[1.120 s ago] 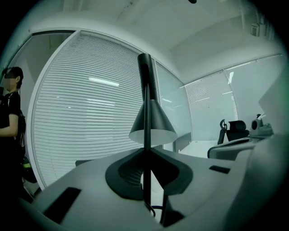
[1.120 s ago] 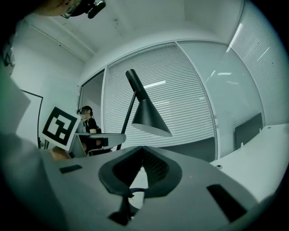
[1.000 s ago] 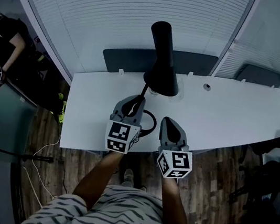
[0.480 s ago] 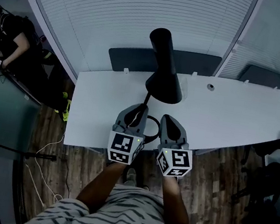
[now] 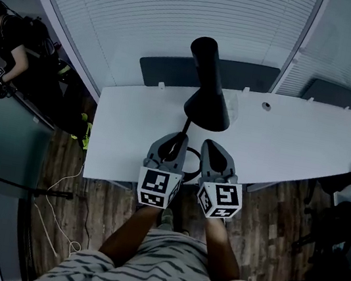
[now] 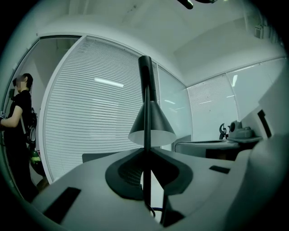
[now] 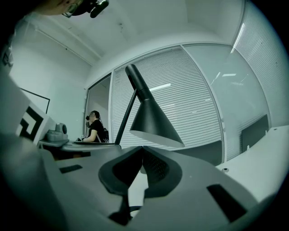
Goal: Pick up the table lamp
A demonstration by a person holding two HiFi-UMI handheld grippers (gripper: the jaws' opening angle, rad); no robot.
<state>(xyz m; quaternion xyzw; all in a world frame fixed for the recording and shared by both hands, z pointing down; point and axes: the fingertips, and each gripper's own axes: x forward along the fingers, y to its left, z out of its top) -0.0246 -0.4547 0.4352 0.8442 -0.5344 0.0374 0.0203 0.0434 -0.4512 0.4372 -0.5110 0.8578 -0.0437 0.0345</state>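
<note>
A black table lamp with a cone shade (image 5: 208,98) stands on its thin stem over the white table (image 5: 295,143). My left gripper (image 5: 179,137) is shut on that stem, low down, near the table's front edge. In the left gripper view the stem (image 6: 146,135) runs upright between the pads, with the shade (image 6: 151,122) above. My right gripper (image 5: 210,146) sits close beside it on the right, shut, with nothing in it. From the right gripper view the jaw tips (image 7: 143,148) meet, and the lamp (image 7: 151,119) leans up behind them. A dark cable loop (image 5: 190,162) lies between the two grippers.
A person (image 5: 12,42) stands at the far left behind a glass wall. Dark panels (image 5: 167,72) line the table's far edge against the blinds. Black equipment (image 5: 342,218) stands at the right. A cable (image 5: 56,216) trails over the wood floor.
My left gripper has drawn back toward the table's front edge with the lamp stem in it, ending close beside the right gripper. The right gripper has hardly moved.
</note>
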